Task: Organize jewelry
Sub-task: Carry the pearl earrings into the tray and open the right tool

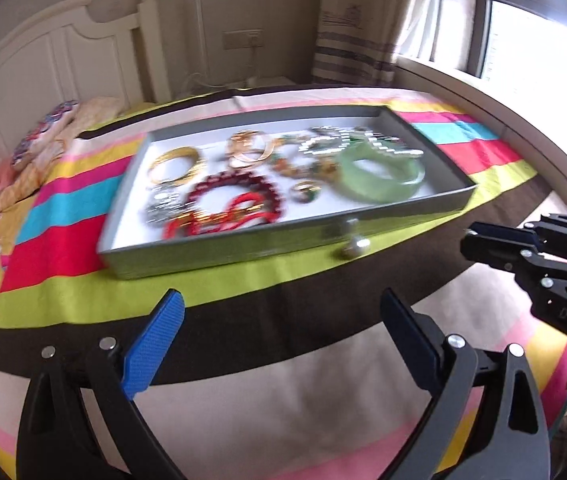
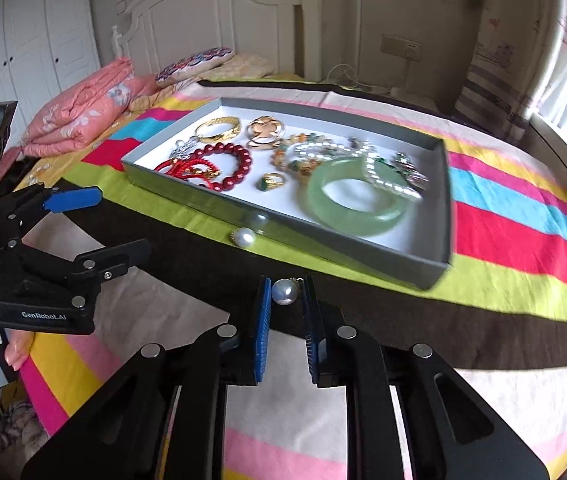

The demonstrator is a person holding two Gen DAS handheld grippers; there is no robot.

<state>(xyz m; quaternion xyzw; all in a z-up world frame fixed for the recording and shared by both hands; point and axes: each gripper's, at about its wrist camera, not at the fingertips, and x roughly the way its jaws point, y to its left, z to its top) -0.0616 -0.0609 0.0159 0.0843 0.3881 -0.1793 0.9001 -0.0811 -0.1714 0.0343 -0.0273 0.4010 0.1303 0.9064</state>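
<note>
Fingers of the left gripper (image 1: pixel 283 340) gape, holding nothing, the tray (image 1: pixel 211 246) at twelve o'clock. Right gripper (image 2: pixel 285 308) pinches a pearl earring (image 2: pixel 284 291); its twin (image 2: pixel 244 237) lies at eleven o'clock on the bed (image 2: pixel 523 248). Next, probably, carry it into the tray.

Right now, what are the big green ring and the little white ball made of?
The green bangle looks like jade or glass: milky, see-through green with a smooth shine. The white ball, pinched in the right gripper, looks like a pearl: round, glossy, with a gold bit on it. It could be plastic.
</note>
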